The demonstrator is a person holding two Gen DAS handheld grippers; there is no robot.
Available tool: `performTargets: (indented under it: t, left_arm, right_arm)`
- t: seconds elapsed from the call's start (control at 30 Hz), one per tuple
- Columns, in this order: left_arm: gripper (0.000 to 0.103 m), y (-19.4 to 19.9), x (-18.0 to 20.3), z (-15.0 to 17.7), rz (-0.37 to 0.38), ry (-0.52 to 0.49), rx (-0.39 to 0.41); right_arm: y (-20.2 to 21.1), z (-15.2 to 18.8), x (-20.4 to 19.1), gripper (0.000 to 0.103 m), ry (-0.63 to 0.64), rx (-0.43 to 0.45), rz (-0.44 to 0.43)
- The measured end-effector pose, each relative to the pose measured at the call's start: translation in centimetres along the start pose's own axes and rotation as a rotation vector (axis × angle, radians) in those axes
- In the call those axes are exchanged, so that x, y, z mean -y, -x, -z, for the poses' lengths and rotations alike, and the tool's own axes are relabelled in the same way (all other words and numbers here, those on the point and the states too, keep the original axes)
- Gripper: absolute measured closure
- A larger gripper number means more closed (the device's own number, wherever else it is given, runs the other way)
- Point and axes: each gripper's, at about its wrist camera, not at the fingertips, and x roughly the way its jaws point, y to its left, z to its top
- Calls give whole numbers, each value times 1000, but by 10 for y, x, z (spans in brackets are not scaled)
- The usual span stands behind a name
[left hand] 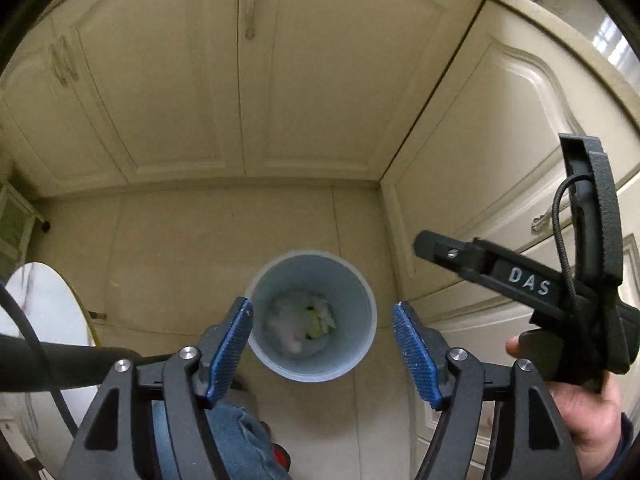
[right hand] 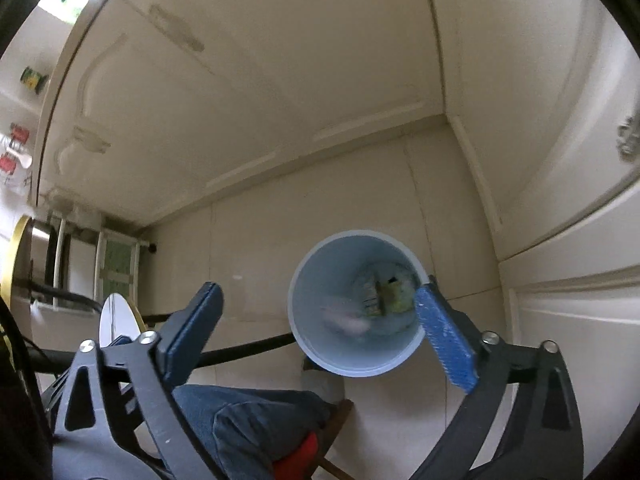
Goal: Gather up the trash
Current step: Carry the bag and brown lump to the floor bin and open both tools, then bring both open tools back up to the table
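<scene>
Grippers, left (left hand: 322,344) and right (right hand: 316,328), stand spread and empty, ribbed blue pads (left hand: 230,350) apart above the round pale-blue bin (left hand: 360,356); crumpled trash (left hand: 304,322) lies at its bottom, toward twelve o'clock.

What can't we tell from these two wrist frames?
- Trash in the bin: left wrist view, blurred; only pale and green bits.
- Same trash: right wrist view, smeared and partly behind the right claw's pad.
- Right claw's fingertips: left wrist view, only one finger shows.
- Round table: cut off by the edge.
</scene>
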Motion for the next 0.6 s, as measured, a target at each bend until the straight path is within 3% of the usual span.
performTargets:
  t: [0.27, 0.47, 0.6]
  left_arm:
    - [17, 56, 20, 25, -25, -48, 142]
    - [12, 132, 29, 48, -37, -78, 316]
    - [3, 200, 33, 68, -98, -74, 481]
  right_arm:
    - [50, 6, -6, 0, -9, 71, 22]
    - [110, 17, -37, 0, 28, 172, -13]
    - [162, 26, -74, 0, 86, 268, -57]
